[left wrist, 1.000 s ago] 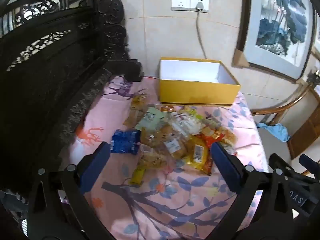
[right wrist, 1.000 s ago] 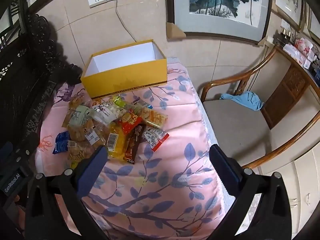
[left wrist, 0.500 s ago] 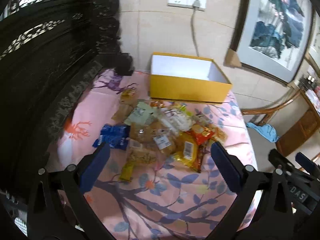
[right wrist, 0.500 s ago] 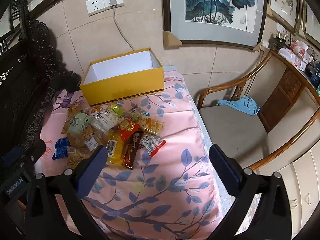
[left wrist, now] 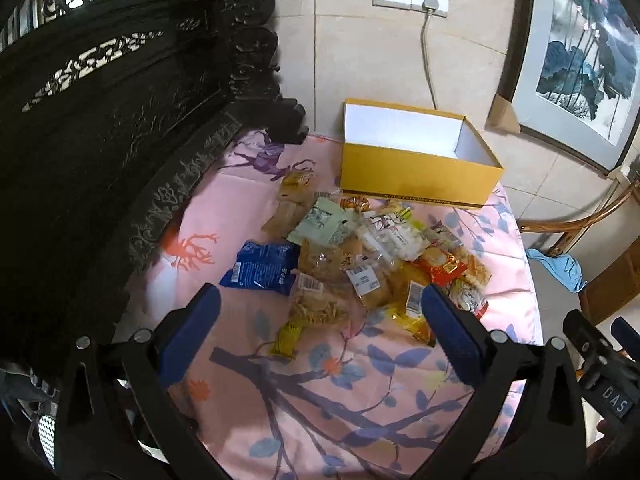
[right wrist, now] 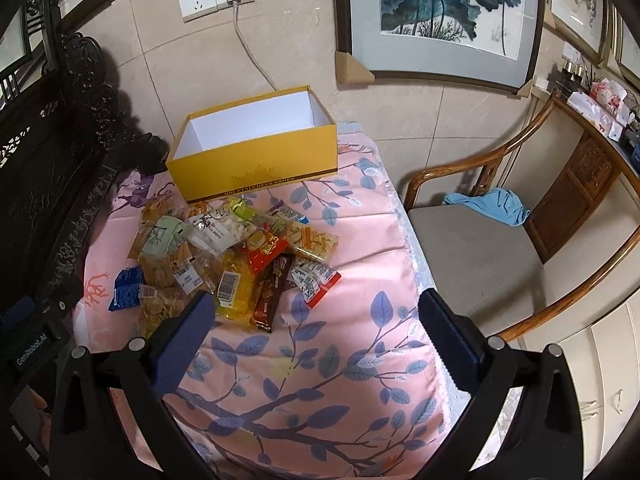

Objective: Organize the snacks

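A heap of snack packets [left wrist: 360, 256] [right wrist: 232, 256] lies in the middle of the pink floral cloth [left wrist: 320, 380] [right wrist: 320, 360]. A blue packet [left wrist: 260, 268] [right wrist: 126, 288] sits at the heap's left edge. Behind the heap stands an open yellow box [left wrist: 416, 176] [right wrist: 256, 168], white inside and empty. My left gripper [left wrist: 320, 300] hovers open above the near side of the heap, holding nothing. My right gripper [right wrist: 316, 308] is also open and empty, above the cloth just in front of a brown bar packet [right wrist: 272, 292].
Dark carved wooden furniture [left wrist: 100, 120] [right wrist: 52, 152] runs along the left side of the table. A wooden armchair [right wrist: 500, 248] with a blue cloth [right wrist: 488, 204] [left wrist: 560, 270] on its seat stands to the right. A cable [right wrist: 252, 56] hangs down the wall behind the box.
Both grippers have drifted slightly over the table, so the box and heap shift in view. Both stay open and nothing on the cloth has moved.
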`<state>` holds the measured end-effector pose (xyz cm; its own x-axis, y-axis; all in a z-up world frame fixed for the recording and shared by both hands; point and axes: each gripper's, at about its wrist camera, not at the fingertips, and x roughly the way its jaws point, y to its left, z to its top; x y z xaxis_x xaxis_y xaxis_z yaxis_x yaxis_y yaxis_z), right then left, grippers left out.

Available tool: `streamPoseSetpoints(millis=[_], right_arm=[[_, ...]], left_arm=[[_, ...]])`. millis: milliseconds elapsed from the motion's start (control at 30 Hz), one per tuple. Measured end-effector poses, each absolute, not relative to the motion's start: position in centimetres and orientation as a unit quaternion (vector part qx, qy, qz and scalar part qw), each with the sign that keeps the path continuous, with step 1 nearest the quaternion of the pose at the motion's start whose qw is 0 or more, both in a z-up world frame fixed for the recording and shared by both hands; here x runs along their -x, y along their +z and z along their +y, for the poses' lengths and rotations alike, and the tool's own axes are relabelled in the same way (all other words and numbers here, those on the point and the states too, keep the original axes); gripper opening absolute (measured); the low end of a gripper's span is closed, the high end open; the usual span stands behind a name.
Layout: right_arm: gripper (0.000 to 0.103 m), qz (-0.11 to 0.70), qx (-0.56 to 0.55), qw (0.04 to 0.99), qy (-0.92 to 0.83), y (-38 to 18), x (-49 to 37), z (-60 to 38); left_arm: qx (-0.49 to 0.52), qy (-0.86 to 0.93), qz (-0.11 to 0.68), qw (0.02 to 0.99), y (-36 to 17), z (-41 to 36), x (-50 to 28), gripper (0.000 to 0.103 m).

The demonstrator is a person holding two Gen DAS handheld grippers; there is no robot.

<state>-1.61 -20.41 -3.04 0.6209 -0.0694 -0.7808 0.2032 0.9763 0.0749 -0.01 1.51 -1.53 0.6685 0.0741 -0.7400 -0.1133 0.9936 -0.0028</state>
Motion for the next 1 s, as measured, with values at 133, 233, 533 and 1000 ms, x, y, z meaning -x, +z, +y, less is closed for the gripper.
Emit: streamPoseSetpoints(millis=[133, 233, 533, 1000], right_arm=[[0.102, 0.443, -0.089, 0.890, -0.060, -3.7, 1.3, -20.4], [0.102, 0.440, -0.090, 0.892, -0.050, -3.7, 1.4, -20.1], [0.102, 0.447, -0.098, 0.889, -0.028, -3.9, 1.0, -20.0], [0.003, 0.348, -0.250, 0.892, 0.142, -2.2, 2.2, -21.5]], left_arm=[[0.033, 0.033, 0.395, 0.917, -1.2, 1.4, 0.2, 0.101], [0.033, 0.014, 0.376, 0.926, -0.5, 1.1, 0.6, 0.101], [0.027, 0.000, 0.381, 0.924, -0.7, 0.5, 0.1, 0.101], [0.102, -0.124, 0.319, 0.934, 0.4, 0.8, 1.3, 0.003]])
